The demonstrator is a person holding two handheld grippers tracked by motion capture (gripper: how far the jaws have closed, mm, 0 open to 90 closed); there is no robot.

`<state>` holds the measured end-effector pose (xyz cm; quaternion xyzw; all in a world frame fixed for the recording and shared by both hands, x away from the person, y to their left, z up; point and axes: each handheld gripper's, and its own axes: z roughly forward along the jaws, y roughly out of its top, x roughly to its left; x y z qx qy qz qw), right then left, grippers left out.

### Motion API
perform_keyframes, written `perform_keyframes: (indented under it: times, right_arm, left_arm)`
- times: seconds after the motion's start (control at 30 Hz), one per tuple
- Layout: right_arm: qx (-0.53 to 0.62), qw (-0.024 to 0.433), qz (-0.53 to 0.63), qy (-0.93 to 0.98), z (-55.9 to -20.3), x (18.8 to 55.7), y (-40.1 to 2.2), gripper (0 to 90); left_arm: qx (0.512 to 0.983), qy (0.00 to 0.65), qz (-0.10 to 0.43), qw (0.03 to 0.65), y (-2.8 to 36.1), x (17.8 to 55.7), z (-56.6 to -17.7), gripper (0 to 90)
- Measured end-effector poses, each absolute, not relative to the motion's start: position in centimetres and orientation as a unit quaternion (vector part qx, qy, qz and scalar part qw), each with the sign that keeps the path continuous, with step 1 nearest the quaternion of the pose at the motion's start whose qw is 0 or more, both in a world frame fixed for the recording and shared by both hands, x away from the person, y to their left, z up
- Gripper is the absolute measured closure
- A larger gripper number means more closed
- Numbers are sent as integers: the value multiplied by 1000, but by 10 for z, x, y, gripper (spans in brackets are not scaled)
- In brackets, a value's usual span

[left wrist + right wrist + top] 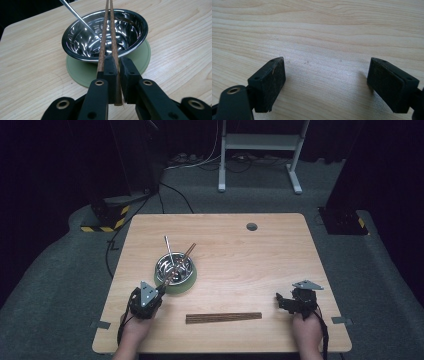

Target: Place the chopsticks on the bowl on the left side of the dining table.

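A shiny steel bowl (165, 263) (136, 35) stands on a round green mat (186, 285) (80, 71) at the table's left middle. A thin metal rod (168, 246) (75, 14) leans inside the bowl. My left gripper (160, 291) (118, 72) is shut on a pair of brown chopsticks (189, 252) (106, 30), which reach out across the bowl's rim. Another pair of brown chopsticks (223, 317) lies flat near the table's front edge. At the front right, my right gripper (280, 301) (327, 85) is open over bare wood, with nothing between its pads (270, 81).
The wooden table (240, 265) has a grey round cap (251, 226) near its far edge. Beyond the table on the dark floor stand a white frame (260, 142) and cables (175, 195).
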<state>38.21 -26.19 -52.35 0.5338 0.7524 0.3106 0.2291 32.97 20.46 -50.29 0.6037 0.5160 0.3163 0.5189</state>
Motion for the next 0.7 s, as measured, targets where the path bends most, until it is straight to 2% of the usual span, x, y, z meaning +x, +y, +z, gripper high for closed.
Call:
perform_keyframes:
  times: [0.27, 0.4, 0.43, 0.47, 0.5, 0.57, 0.7]
  right_arm:
    - [535, 228, 311, 752, -523, 382, -262, 147]
    - [534, 229, 311, 752, -523, 382, -262, 146]
    - [534, 228, 311, 752, -523, 382, -262, 147]
    - [534, 229, 311, 752, -524, 382, -262, 147]
    - [534, 229, 311, 752, -524, 382, -262, 147]
    - [534, 229, 311, 752, -524, 382, -262, 147]
    - [534, 229, 311, 753, -524, 382, -262, 147]
  left_arm:
    - [606, 511, 318, 520, 207, 327, -499, 771]
    - [590, 510, 326, 534, 209, 325, -494, 721]
    - [587, 511, 332, 533, 212, 324, -493, 696]
    - [572, 516, 332, 545, 218, 324, -490, 607]
    - [556, 528, 325, 554, 224, 324, -487, 607]
    - [536, 542, 308, 569, 234, 323, -486, 547]
    - [546, 550, 288, 563, 233, 321, -493, 458]
